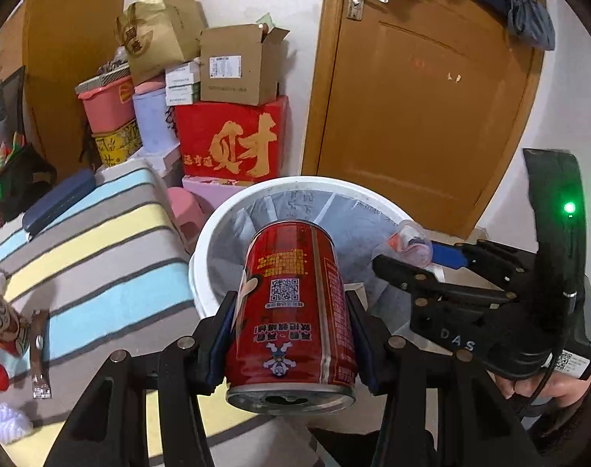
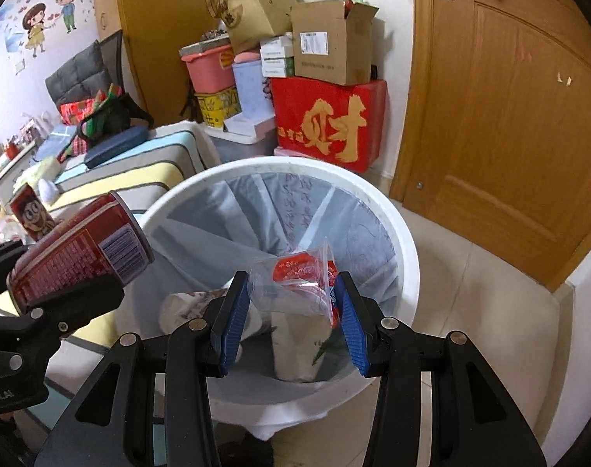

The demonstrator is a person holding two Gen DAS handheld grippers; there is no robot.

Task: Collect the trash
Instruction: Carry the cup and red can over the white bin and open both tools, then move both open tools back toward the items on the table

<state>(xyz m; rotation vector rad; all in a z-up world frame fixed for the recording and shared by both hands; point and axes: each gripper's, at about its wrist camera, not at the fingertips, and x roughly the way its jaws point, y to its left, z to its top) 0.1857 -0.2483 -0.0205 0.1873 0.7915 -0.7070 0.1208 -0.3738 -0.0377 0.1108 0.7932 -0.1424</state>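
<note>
- Jaws of our left gripper (image 1: 291, 334) clamp the sides of a red drink can (image 1: 291, 311) in the left wrist view; its opened top faces the camera, and it hangs over the near rim of the white bin (image 1: 202, 249)
- Beside it our right gripper (image 1: 416, 260) holds a clear plastic cup (image 1: 410, 243)
- From the right wrist view, our right gripper (image 2: 291, 311) pinches that crumpled cup (image 2: 291, 280) over the lined bin (image 2: 406, 241), with paper scraps (image 2: 295, 342) below
</note>
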